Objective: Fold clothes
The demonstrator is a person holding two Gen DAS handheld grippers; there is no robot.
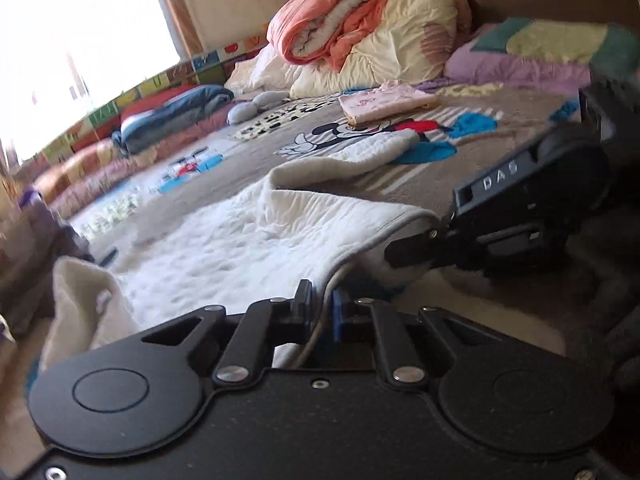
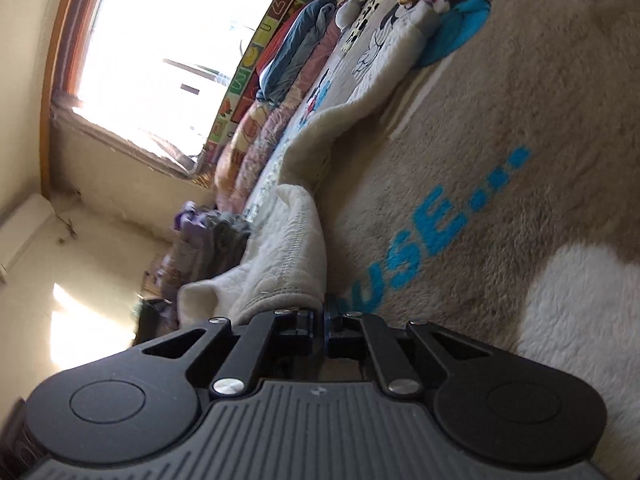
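Observation:
A white quilted garment (image 1: 224,240) lies spread on the Mickey Mouse blanket (image 1: 480,148) on the bed. My left gripper (image 1: 322,314) is shut on its grey-trimmed near hem. My right gripper (image 1: 404,250) enters from the right in the left wrist view and is shut on the same hem a little farther along. In the right wrist view, which is rolled sideways, the right gripper (image 2: 320,320) pinches the garment's edge (image 2: 280,256) just above the blanket (image 2: 500,160). The hem is lifted slightly off the blanket.
A folded pink garment (image 1: 386,102) lies farther back on the blanket. Rolled orange and cream quilts (image 1: 360,28), a purple pillow (image 1: 532,56) and a blue folded cloth (image 1: 172,114) line the bed's far side. A bright window (image 2: 160,60) is to the left.

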